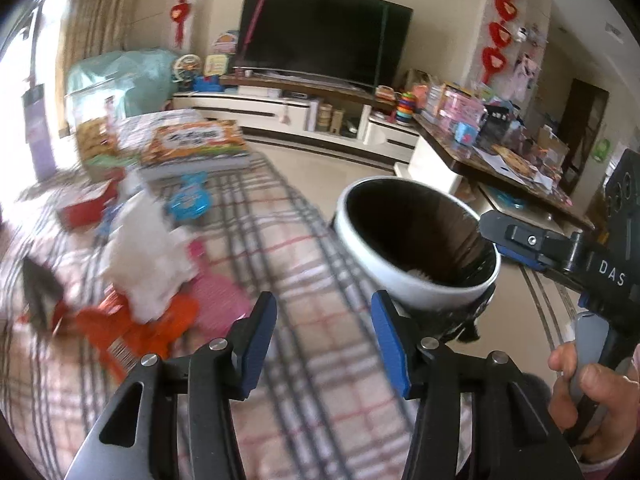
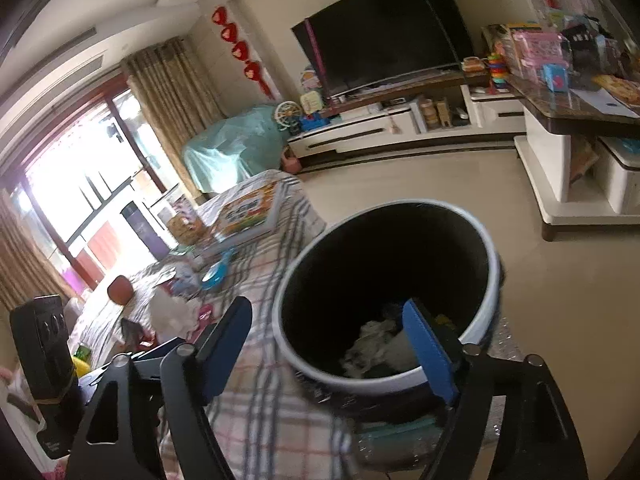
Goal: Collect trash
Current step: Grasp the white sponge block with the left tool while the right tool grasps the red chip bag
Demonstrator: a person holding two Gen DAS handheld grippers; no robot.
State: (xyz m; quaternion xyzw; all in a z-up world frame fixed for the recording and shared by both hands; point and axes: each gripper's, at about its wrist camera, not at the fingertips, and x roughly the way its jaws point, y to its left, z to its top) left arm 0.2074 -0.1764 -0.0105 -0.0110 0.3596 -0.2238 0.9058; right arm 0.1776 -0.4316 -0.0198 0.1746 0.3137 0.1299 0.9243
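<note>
A plaid cloth [image 1: 304, 280] covers the near surface, strewn on its left with white tissue [image 1: 144, 256], an orange wrapper [image 1: 132, 332] and a picture book [image 1: 196, 140]. The white bin [image 2: 384, 300], crumpled paper inside, stands at its right edge. The left gripper [image 1: 324, 336] and the right gripper [image 2: 340, 340] both gape, holding nothing. A television [image 1: 320, 44] stands against the far wall.

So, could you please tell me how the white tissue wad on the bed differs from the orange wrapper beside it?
The tissue wad is white, fluffy and bulky; the orange wrapper is bright, flat and printed with a barcode. The wad stands piled up; the wrapper lies spread on the cloth. Both lie loose on the plaid bed, outside the bin.
</note>
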